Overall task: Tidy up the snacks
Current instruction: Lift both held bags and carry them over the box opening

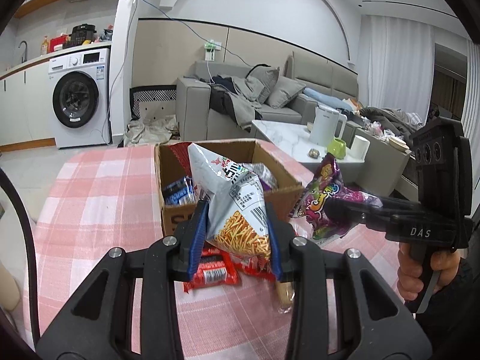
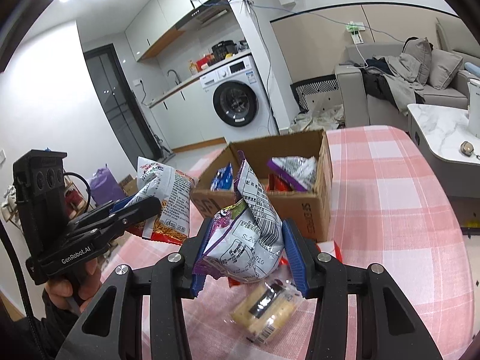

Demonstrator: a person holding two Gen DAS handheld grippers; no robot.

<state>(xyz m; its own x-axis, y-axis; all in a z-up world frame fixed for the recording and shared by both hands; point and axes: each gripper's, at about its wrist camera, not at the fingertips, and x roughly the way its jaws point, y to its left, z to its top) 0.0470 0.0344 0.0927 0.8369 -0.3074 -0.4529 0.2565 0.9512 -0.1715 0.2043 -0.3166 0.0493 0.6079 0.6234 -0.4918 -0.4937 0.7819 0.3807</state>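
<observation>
Left tongs [image 1: 237, 237] clamped on noodle-snack bag [image 1: 234, 198], right tongs [image 2: 249, 252] on purple bag [image 2: 246, 240], both half-hiding cardboard box [image 2: 303, 207] contents

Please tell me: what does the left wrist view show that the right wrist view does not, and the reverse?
Only the left wrist view shows the green mug, the paper roll and the red packets under the left tongs.

Only the right wrist view shows the dark door and the purple bag on the floor.

Both show the cardboard box, the washing machine, the noodle-stick bag and the purple snack bag in the right tongs.
</observation>
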